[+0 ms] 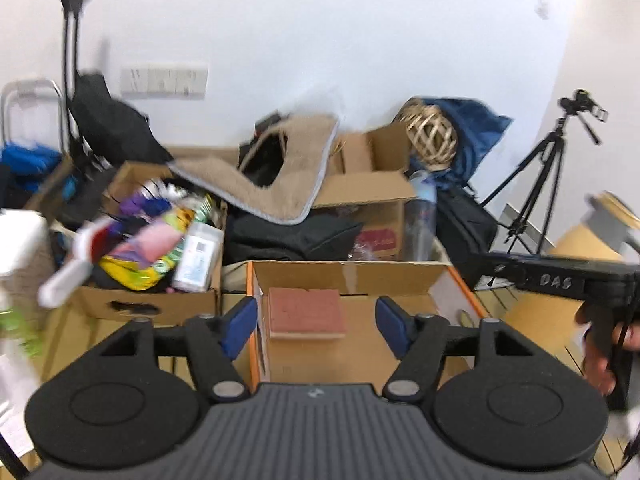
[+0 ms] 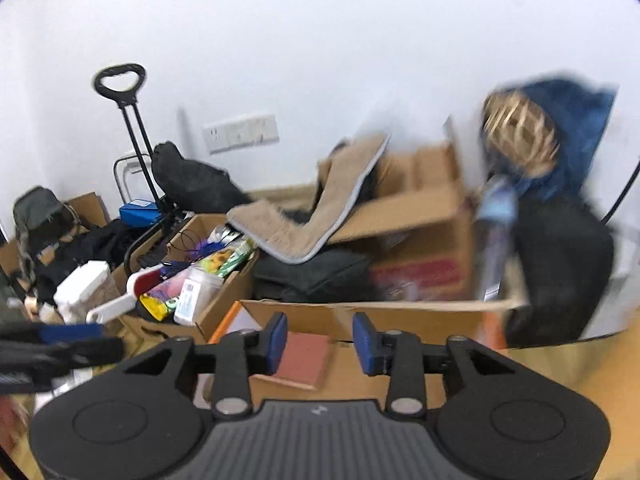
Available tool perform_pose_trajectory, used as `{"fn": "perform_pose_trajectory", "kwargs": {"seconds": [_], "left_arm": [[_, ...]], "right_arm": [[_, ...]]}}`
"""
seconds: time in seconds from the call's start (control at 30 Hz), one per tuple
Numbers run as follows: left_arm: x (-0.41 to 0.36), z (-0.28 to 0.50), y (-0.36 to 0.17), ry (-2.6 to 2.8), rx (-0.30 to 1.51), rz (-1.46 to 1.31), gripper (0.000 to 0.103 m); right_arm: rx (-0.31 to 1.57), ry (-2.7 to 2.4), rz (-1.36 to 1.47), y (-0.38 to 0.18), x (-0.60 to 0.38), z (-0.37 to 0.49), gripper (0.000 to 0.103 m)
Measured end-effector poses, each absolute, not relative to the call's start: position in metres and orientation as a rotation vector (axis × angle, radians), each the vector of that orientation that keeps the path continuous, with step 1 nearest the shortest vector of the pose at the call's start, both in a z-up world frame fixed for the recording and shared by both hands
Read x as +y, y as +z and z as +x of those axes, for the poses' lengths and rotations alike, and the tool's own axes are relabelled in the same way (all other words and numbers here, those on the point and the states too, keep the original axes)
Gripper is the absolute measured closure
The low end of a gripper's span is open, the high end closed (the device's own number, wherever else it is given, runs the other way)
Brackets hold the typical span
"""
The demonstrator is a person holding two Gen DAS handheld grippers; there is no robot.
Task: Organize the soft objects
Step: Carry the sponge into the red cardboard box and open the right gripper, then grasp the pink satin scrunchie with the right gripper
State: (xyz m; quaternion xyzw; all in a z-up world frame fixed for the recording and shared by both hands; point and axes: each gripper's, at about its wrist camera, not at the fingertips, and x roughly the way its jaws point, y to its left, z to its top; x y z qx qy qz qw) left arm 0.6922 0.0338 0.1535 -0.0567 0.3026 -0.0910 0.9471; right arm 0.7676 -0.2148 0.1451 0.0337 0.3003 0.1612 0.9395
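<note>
Ahead, beige mat [image 1: 288, 176] beyond left gripper [image 1: 316, 326].

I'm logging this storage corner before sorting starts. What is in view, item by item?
Folded red-brown cloth: 1, in the near open box.
Near cardboard box: 1, brown with orange edge, front centre.
Beige mat: 1, grey-trimmed, draped over the rear boxes.
Cluttered box: 1, brown, left, full of colourful items.
Wicker ball: 1, tan, against blue fabric at right.
Tripod: 1, black, far right.
Trolley handle: 1, black, left by the wall.
Left gripper: open, empty.
Right gripper: open, empty.
</note>
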Motion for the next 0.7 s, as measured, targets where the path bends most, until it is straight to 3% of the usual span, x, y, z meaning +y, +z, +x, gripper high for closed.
{"fn": "perform_pose_trajectory", "kwargs": {"seconds": [0.13,0.27,0.37,0.5,0.63,0.7], "left_arm": [[0.021,0.575,0.176,-0.173,0.484,-0.076,0.016],[0.005,0.45,0.167,-0.128,0.304,-0.008,0.007],[-0.011,0.365,0.143,-0.072,0.207,0.003,0.001],[-0.034,0.264,0.093,0.001,0.136,0.012,0.0],[-0.044,0.186,0.035,0.082,0.152,-0.121,0.0],[-0.055,0.167,0.012,0.049,0.213,-0.042,0.0]], "right_arm": [[0.519,0.327,0.026,0.173,-0.252,0.67,0.046],[0.429,0.353,0.016,0.173,-0.292,0.555,0.038],[0.348,0.358,0.004,0.157,-0.312,0.462,0.025],[0.237,0.312,-0.026,0.121,-0.323,0.347,0.018],[0.152,0.157,-0.048,0.062,-0.315,0.238,0.013],[0.124,0.087,-0.03,0.031,-0.306,0.193,0.006]]}}
